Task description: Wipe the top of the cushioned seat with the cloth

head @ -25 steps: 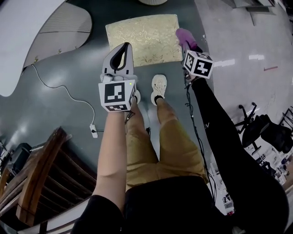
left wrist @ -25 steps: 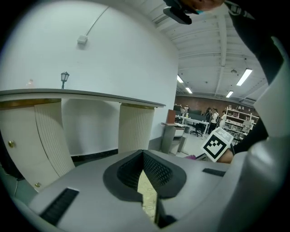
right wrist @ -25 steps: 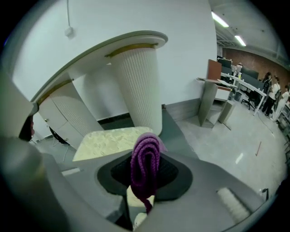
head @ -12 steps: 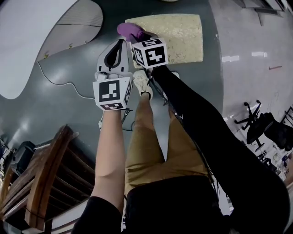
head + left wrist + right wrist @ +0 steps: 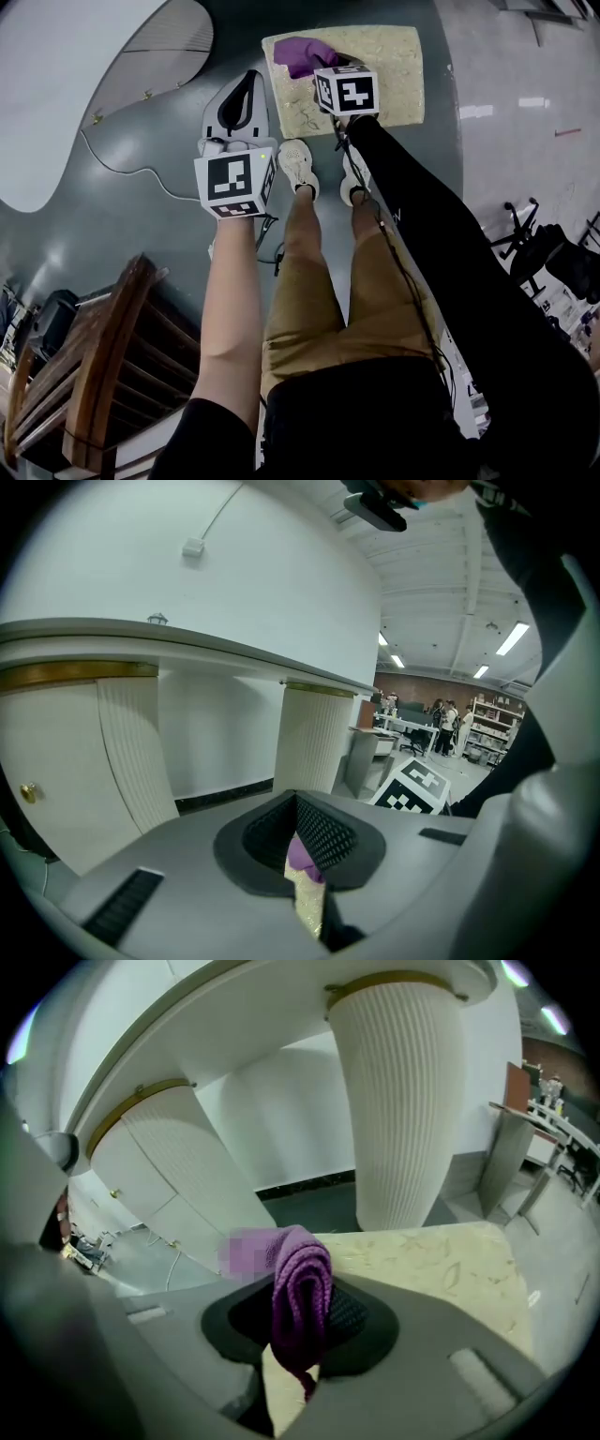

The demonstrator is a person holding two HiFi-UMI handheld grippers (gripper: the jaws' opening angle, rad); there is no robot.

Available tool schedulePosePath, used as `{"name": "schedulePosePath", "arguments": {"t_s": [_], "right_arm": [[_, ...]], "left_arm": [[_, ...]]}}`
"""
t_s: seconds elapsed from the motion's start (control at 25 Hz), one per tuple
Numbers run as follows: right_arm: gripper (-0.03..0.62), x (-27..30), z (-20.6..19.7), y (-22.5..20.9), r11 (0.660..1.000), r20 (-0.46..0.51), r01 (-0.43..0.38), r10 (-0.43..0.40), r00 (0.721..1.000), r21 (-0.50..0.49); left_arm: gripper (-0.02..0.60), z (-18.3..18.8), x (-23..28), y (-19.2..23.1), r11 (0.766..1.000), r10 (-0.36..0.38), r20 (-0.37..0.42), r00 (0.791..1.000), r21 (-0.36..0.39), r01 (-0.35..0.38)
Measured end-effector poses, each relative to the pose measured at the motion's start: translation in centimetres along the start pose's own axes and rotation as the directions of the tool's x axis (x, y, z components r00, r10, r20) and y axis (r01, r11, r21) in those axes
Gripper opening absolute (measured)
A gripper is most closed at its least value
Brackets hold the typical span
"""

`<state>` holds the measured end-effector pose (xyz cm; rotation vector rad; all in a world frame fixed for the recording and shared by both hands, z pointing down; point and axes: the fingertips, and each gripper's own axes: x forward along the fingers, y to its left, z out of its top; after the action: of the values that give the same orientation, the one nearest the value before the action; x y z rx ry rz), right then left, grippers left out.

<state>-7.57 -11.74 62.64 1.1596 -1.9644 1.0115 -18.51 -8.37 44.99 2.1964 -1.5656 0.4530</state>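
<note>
The cushioned seat is a pale gold patterned square on the grey floor, just beyond the person's feet. A purple cloth lies on the seat's left part, and my right gripper is shut on it. In the right gripper view the cloth hangs folded between the jaws of the right gripper, with the seat under it. My left gripper hovers over the floor left of the seat, shut and holding nothing. In its own view the left gripper shows the jaws meeting, with a strip of the seat behind.
A white curved counter fills the left side, and a white ribbed pillar stands behind the seat. A cable runs over the floor at left. A wooden chair sits at lower left, an office chair at right.
My right gripper has carried the cloth from the seat's right edge across to its left part. The left gripper has stayed shut beside the seat.
</note>
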Motion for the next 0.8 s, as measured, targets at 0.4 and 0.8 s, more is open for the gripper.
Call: {"name": "schedulePosePath", "arguments": {"t_s": [0.4, 0.8], "right_arm": [[0.083, -5.7, 1.3, -17.7, 0.966, 0.037, 0.244, -0.247, 0.968, 0.082], [0.083, -12.7, -1.5, -29.2, 0.856, -0.008, 0.485, -0.492, 0.871, 0.181]], "left_arm": [[0.006, 1.0, 3.3, -5.6, 0.997, -0.074, -0.009, 0.997, 0.028, 0.075], [0.006, 1.6, 4.6, -8.4, 0.994, -0.098, -0.011, 0.995, 0.055, 0.099]]}}
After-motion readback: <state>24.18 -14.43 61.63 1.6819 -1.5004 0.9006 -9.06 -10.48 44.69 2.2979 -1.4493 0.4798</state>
